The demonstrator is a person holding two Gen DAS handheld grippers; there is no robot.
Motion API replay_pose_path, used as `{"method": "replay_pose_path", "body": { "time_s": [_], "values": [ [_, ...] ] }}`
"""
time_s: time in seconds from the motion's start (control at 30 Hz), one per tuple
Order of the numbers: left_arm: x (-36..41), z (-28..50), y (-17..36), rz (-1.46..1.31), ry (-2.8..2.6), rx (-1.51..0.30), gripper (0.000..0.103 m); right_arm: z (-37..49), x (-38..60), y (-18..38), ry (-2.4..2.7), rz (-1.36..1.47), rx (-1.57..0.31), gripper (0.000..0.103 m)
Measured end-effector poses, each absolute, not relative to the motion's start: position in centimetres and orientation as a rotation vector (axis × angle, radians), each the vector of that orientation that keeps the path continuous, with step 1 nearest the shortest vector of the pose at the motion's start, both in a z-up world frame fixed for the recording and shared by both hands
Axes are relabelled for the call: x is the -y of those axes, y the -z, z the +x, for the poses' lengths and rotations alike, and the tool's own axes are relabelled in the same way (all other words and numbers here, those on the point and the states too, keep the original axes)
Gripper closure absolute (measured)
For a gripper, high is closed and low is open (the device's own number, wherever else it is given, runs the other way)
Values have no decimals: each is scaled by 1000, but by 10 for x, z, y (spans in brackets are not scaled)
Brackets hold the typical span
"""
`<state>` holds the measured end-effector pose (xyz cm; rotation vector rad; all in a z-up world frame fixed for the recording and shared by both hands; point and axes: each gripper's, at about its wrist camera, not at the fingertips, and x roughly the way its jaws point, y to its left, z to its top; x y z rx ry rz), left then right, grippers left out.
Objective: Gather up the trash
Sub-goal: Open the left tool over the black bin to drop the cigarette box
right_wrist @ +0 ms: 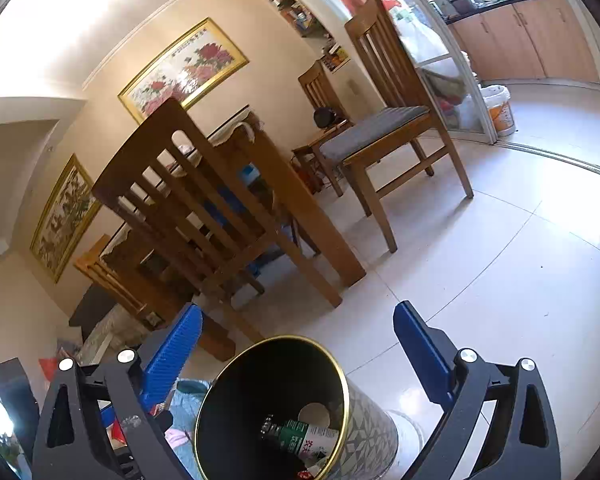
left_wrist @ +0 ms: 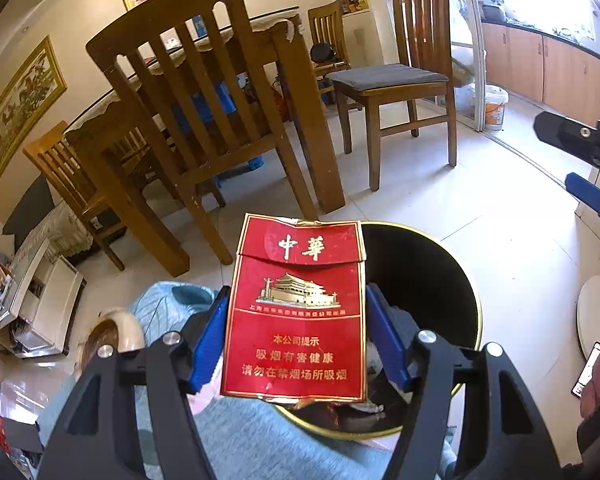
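Jaws clamp cigarette pack (left_wrist: 296, 312) above bin (left_wrist: 432, 280).

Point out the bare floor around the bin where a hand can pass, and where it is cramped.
Open tile lies between the bin and the cushioned chair, running toward the kitchen doorway. Crowded: the table and slatted chair behind the bin, and the clutter beside the bin under the left claw holding the red pack.
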<state>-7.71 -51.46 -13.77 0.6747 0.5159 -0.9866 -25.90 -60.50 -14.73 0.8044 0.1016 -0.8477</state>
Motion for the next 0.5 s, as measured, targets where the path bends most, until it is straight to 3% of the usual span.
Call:
{"method": "replay_pose_path", "body": {
  "time_s": [0.13, 0.27, 0.5],
  "values": [
    [523, -77, 142, 688, 990, -506, 20, -261, 607, 148, 849, 814, -95, 4],
    [523, -77, 143, 691, 993, -505, 15, -260, 607, 148, 847, 813, -98, 4],
    [501, -75, 131, 659, 987, -499, 15, -251, 603, 146, 854, 777, -127, 4]
  ]
}}
